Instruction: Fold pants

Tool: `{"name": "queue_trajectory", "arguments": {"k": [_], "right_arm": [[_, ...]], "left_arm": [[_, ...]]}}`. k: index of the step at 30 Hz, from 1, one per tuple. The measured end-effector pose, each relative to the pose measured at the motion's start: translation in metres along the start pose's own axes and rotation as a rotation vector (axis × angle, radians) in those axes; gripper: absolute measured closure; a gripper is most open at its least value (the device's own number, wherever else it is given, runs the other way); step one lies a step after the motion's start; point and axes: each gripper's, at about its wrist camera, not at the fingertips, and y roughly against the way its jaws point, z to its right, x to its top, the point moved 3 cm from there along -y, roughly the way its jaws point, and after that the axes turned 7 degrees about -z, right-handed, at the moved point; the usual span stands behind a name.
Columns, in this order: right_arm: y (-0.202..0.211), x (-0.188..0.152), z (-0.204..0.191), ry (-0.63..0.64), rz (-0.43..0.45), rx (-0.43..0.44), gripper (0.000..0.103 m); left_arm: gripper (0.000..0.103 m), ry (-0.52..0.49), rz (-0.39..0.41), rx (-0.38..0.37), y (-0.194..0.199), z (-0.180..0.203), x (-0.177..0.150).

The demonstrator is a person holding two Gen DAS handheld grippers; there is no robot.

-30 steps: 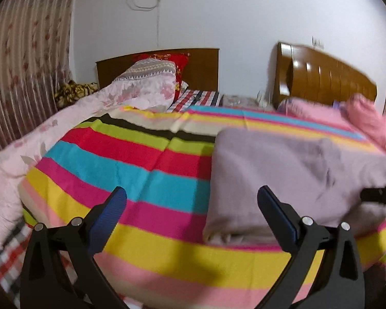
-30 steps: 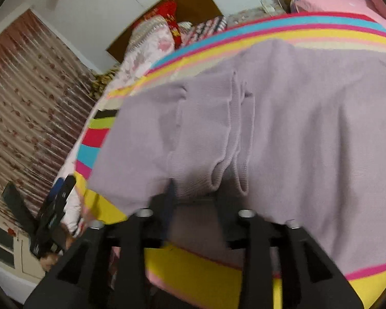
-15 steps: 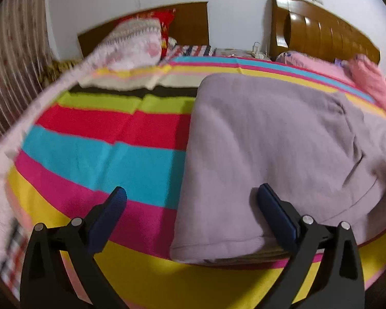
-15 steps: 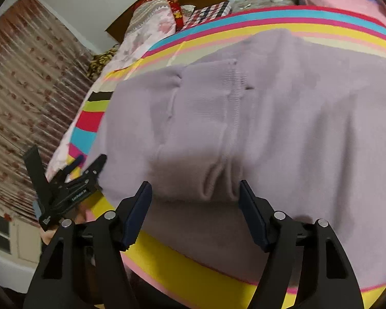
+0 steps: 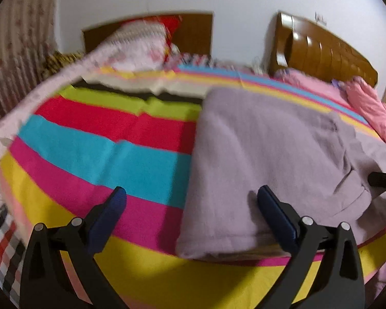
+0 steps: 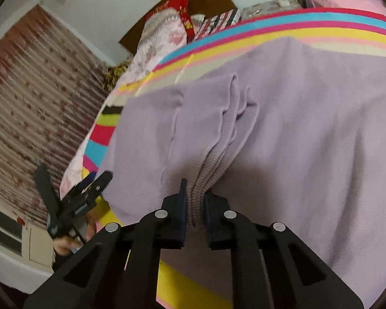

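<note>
Lilac pants lie partly folded on striped bedding; right gripper pinches the ribbed cuffs (left gripper spread, empty), 1 fold pending.

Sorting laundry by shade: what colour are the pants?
Plain pale lilac pants, clearest in the right wrist view.

my right gripper is matt black plastic, clamped on the soft ribbed knit of the lilac pants; beneath them, smooth striped cloth sheet; beyond, a glossy wooden headboard.
</note>
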Motion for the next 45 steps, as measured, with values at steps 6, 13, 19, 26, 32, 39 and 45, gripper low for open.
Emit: {"name": "queue_trajectory", "arguments": {"k": [6, 13, 19, 26, 32, 39, 45], "right_arm": [[0.023, 0.030, -0.035, 0.056, 0.079, 0.049, 0.090], [0.041, 0.095, -0.125, 0.237, 0.150, 0.068, 0.090], [0.069, 0.132, -0.205, 0.397, 0.242, 0.096, 0.090], [0.079, 0.121, -0.185, 0.375, 0.278, 0.100, 0.090], [0.051, 0.026, -0.042, 0.101, 0.174, -0.044, 0.090], [0.005, -0.018, 0.010, 0.014, 0.085, -0.127, 0.090], [0.001, -0.015, 0.018, -0.013, 0.069, -0.081, 0.090]], "left_arm": [[0.002, -0.142, 0.067, -0.056, 0.043, 0.027, -0.018], [0.002, -0.119, 0.014, 0.038, 0.016, 0.037, -0.014], [0.002, 0.020, 0.018, 0.080, 0.013, 0.002, 0.007], [0.001, 0.068, -0.023, 0.069, 0.005, -0.028, 0.001], [0.001, 0.087, -0.061, 0.003, -0.014, -0.044, -0.013], [0.001, 0.025, -0.062, 0.019, -0.017, -0.037, -0.012], [0.001, 0.043, -0.053, 0.034, -0.017, -0.037, -0.013]]}}
